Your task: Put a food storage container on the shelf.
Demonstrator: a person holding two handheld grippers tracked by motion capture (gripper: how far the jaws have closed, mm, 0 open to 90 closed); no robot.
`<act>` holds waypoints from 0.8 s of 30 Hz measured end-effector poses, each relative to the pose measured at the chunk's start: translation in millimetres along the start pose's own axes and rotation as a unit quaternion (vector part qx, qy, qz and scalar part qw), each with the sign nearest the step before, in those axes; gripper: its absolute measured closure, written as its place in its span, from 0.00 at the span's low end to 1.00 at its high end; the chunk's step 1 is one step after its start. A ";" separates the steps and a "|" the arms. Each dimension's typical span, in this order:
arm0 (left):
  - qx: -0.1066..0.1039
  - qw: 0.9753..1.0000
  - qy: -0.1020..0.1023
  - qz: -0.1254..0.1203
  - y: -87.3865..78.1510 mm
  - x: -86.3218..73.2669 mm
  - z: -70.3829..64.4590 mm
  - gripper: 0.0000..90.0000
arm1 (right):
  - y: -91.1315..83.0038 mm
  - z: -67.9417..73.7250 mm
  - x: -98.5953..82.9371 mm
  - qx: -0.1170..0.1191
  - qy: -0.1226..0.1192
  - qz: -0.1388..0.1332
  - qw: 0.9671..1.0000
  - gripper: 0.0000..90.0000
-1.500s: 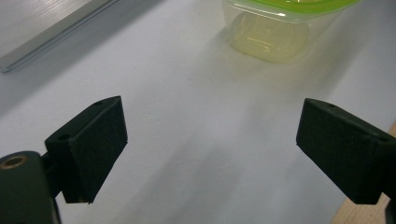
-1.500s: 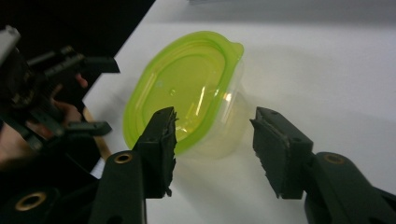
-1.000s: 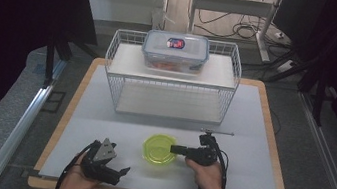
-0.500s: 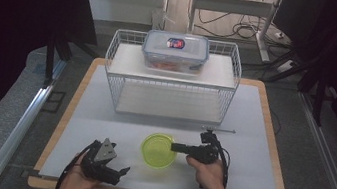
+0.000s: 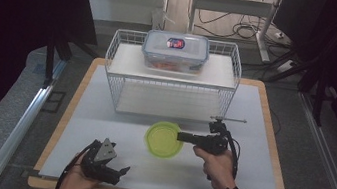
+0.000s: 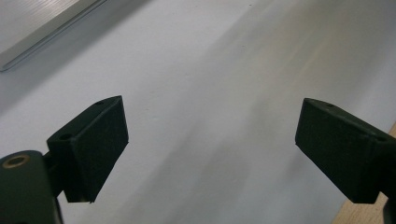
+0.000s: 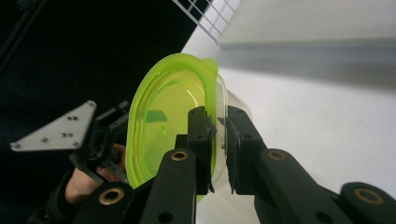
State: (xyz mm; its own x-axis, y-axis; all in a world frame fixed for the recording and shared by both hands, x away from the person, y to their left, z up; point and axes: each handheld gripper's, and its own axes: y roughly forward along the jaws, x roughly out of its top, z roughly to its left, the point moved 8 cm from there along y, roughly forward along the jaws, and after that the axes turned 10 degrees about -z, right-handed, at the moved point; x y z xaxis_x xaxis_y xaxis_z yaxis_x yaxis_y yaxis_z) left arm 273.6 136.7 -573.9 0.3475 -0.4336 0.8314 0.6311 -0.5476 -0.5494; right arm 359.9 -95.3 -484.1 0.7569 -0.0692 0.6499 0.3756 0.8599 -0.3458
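A round container with a lime-green lid [image 5: 164,139] sits in the middle of the white table, in front of the wire rack. My right gripper [image 5: 181,137] reaches in from the right and is shut on its rim. In the right gripper view the jaws pinch the edge of the green lid [image 7: 163,116] and the clear bowl [image 7: 233,105] under it, and my right gripper [image 7: 219,140] is rolled on its side. My left gripper [image 5: 117,173] rests near the table's front left edge, held in a hand. Its jaws stand wide apart over bare table, my left gripper [image 6: 210,154] holding nothing.
A white wire rack [image 5: 171,77] stands at the back centre, with a clear lidded box [image 5: 176,50] on its top shelf. A thin metal rod [image 5: 228,119] lies right of the rack's foot. The table has a wooden border [image 5: 271,135].
The right gripper and the green-lidded container have shifted slightly. The left gripper has stayed in place.
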 end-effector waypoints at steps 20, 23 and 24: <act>0.005 1.000 -0.017 -0.001 0.5 -1.1 6.7 0.07 | -25.0 31.4 66.1 0.016 0.010 -0.035 0.999 0.91; 0.004 1.000 -0.020 -0.003 0.7 -1.0 6.6 0.07 | -28.7 35.8 77.4 0.016 0.013 -0.041 0.999 0.91; 0.004 1.000 -0.020 -0.003 0.7 -1.0 6.6 0.06 | -28.7 35.8 77.4 0.016 0.013 -0.041 0.999 0.91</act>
State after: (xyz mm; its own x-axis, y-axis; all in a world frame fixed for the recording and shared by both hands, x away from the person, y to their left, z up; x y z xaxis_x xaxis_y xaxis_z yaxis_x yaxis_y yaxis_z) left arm 278.3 141.5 -574.6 0.3715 -0.4011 0.8373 0.6384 -0.5445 -0.5441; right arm 388.5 -107.3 -399.6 0.7381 -0.1520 0.6573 0.4188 0.8670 -0.2698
